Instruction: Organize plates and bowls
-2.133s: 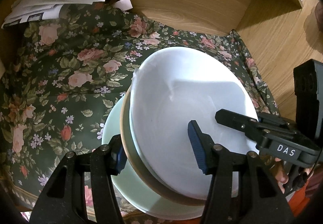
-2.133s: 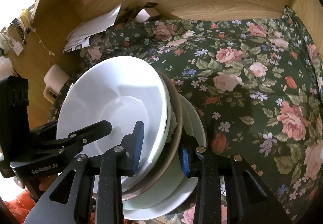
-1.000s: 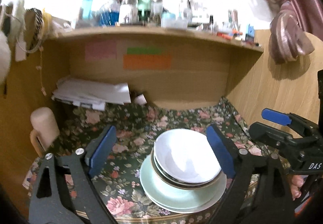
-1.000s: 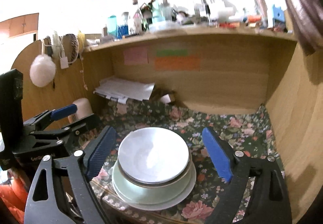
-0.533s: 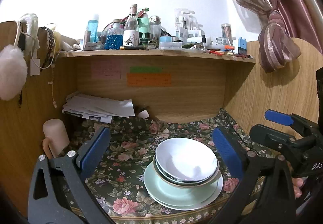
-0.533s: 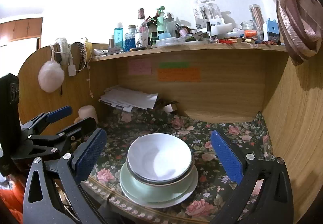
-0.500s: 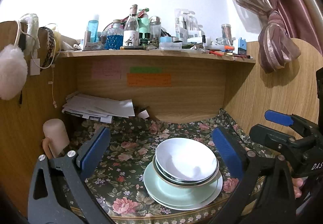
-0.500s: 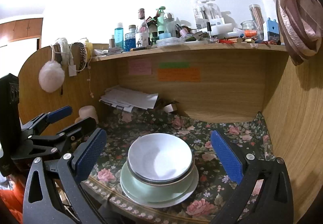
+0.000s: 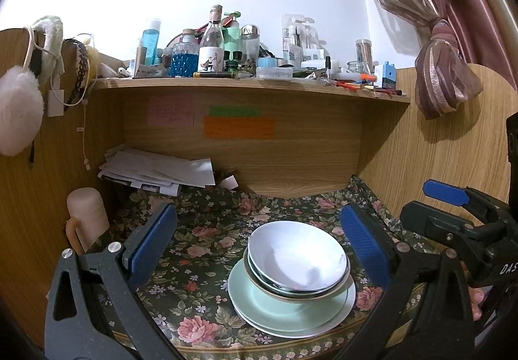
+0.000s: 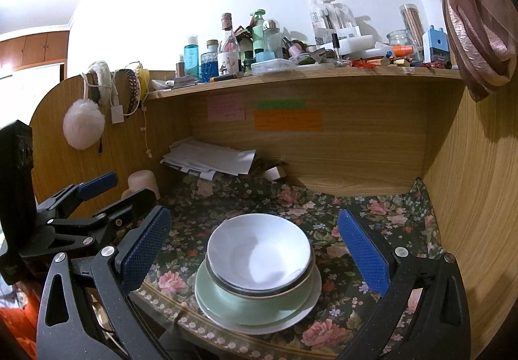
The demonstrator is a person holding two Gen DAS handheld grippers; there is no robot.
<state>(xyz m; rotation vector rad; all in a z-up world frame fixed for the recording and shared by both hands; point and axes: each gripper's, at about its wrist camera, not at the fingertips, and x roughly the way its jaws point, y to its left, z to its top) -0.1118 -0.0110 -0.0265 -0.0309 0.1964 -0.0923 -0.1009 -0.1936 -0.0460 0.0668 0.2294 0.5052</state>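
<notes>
Left wrist view: left gripper (image 9: 255, 245) has its jaws spread as wide as they go – they've just been opening, nothing between the pads, nothing held. Stack sits straight ahead and a bit below on the floral cloth (image 9: 200, 249), slightly twd its right finger: white bowl (image 9: 296, 254) on top, nested in a gold-rimmed bowl (image 9: 285, 290), on a green plate (image 9: 259, 298), on a white plate (image 9: 291, 331) at the bottom.

Right wrist view: right gripper (image 10: 254, 248) equally wide, also just opened, empty; white bowl (image 10: 259, 251) lies dead centre betw. its fingers, ahead and lower. Stack is round – no long axis to line up. Both hands look abt equally near; right seems better centred, judging by framing. Task looks done or nearly so.
</notes>
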